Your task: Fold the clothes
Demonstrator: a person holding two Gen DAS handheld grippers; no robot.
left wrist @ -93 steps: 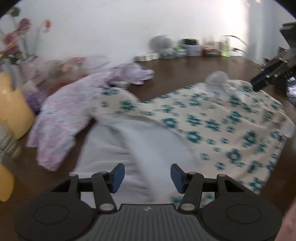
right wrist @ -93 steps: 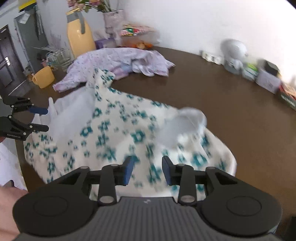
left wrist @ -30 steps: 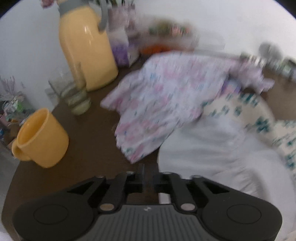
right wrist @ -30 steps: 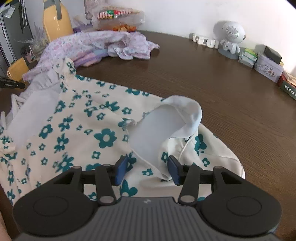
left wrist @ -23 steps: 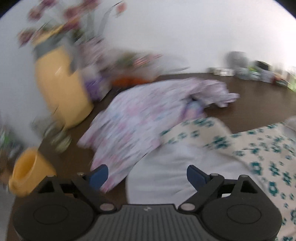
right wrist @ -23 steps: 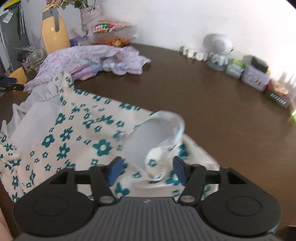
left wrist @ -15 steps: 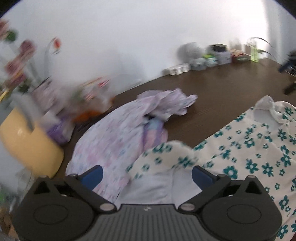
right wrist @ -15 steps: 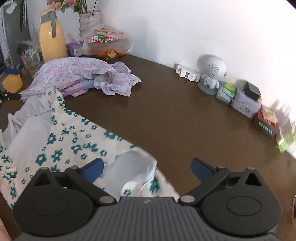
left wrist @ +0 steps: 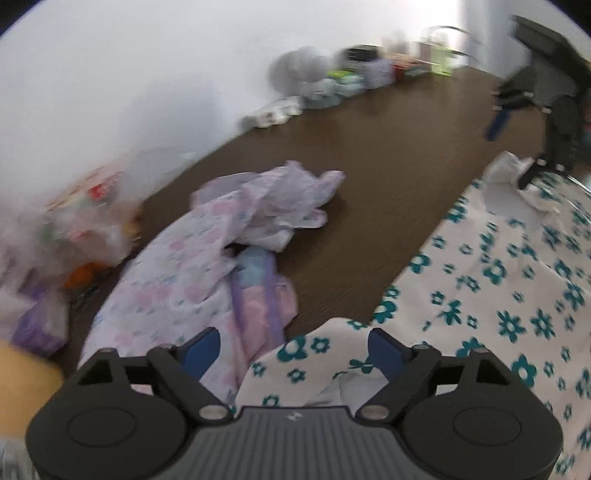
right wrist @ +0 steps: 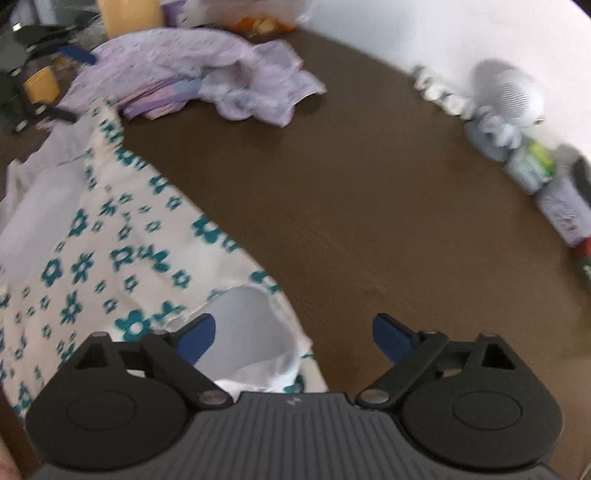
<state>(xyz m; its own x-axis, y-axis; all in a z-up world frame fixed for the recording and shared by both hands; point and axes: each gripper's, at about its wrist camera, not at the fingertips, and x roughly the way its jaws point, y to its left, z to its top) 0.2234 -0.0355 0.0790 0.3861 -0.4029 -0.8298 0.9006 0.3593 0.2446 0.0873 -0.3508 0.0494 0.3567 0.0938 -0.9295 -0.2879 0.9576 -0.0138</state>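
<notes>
A cream garment with teal flowers [left wrist: 491, 280] lies spread on the dark wooden table [left wrist: 388, 162]. My left gripper [left wrist: 293, 350] is open over its near corner, and a fold of the cloth lies between the blue pads without being pinched. In the right wrist view the same floral garment [right wrist: 110, 254] fills the left side, its pale collar [right wrist: 247, 332] just inside the left pad. My right gripper [right wrist: 293, 338] is open wide above the collar's edge and the bare table. A crumpled lilac floral garment [left wrist: 207, 243] sits beyond, also the lilac garment [right wrist: 192, 70].
A white round speaker [right wrist: 513, 96] and small boxes [right wrist: 554, 199] line the wall at the right. A yellow jug [right wrist: 129, 14], a yellow mug [right wrist: 38, 86] and a bag of snacks [left wrist: 85, 218] crowd the far left. The other gripper [left wrist: 543, 85] shows at the right edge.
Both views have swung and are blurred. The left gripper has dropped closer to the floral garment's corner. The right gripper has lowered toward the collar, its jaws still wide.
</notes>
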